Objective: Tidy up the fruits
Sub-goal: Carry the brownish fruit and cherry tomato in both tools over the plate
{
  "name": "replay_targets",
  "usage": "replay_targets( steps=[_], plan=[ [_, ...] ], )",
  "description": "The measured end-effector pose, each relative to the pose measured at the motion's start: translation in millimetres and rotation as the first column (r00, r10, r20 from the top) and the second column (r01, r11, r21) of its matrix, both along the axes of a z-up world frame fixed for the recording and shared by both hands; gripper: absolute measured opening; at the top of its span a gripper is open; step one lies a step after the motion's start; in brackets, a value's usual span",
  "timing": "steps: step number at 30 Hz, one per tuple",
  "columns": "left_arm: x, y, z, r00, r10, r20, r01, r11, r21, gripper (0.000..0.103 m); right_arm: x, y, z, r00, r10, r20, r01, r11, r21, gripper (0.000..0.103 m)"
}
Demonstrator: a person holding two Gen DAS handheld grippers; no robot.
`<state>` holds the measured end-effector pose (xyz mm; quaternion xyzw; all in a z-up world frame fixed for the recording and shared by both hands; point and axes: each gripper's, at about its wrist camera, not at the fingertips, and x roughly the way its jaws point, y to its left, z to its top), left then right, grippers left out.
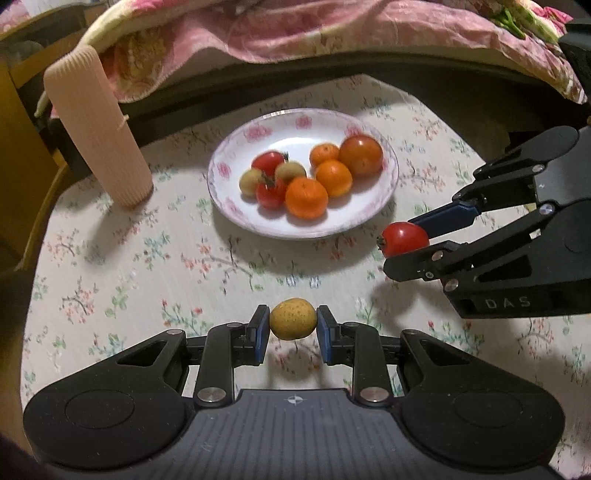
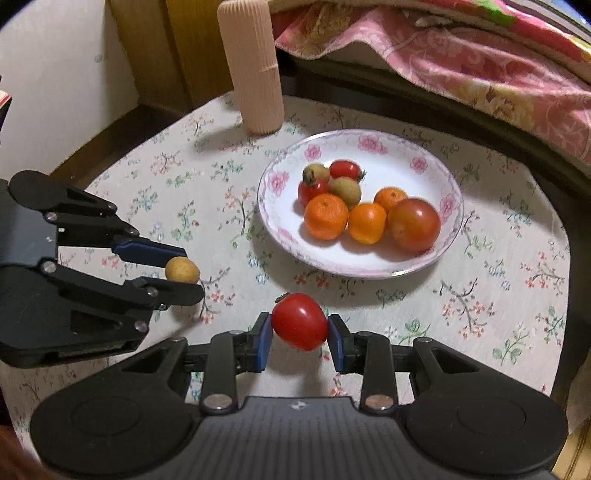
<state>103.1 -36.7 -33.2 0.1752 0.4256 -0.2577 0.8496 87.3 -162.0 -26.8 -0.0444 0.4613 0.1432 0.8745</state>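
Note:
My left gripper (image 1: 293,325) is shut on a small tan longan (image 1: 293,318) and holds it above the floral tablecloth, in front of the plate. It also shows in the right wrist view (image 2: 183,275) with the longan (image 2: 181,270). My right gripper (image 2: 300,328) is shut on a small red tomato (image 2: 300,321), right of the left gripper; it shows in the left wrist view (image 1: 406,240) with the tomato (image 1: 404,239). The white flowered plate (image 1: 236,206) (image 2: 436,258) holds three oranges, two small tomatoes, two longans and one large tomato (image 1: 361,154).
A tall ribbed pink cylinder (image 1: 98,125) (image 2: 255,66) stands on the table left of the plate. A pink floral blanket (image 1: 295,29) lies on the bed behind the table. The round table's edge (image 1: 33,251) curves close on the left.

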Motion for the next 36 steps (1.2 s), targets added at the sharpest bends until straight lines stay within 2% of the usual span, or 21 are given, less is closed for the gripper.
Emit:
replay_targets(
  steps=[17, 36],
  plan=[
    [40.9, -29.3, 27.2, 0.996, 0.049, 0.08, -0.044, 0.997, -0.061, 0.034, 30.5, -14.3, 32.8, 0.989, -0.1, 0.108, 0.099, 0.995, 0.015, 0.033],
    [77.2, -48.9, 20.3, 0.993, 0.072, 0.095, -0.07, 0.997, -0.028, 0.033, 75.2, -33.0, 27.7, 0.976, -0.175, 0.128, 0.176, 0.984, 0.003, 0.033]
  ],
)
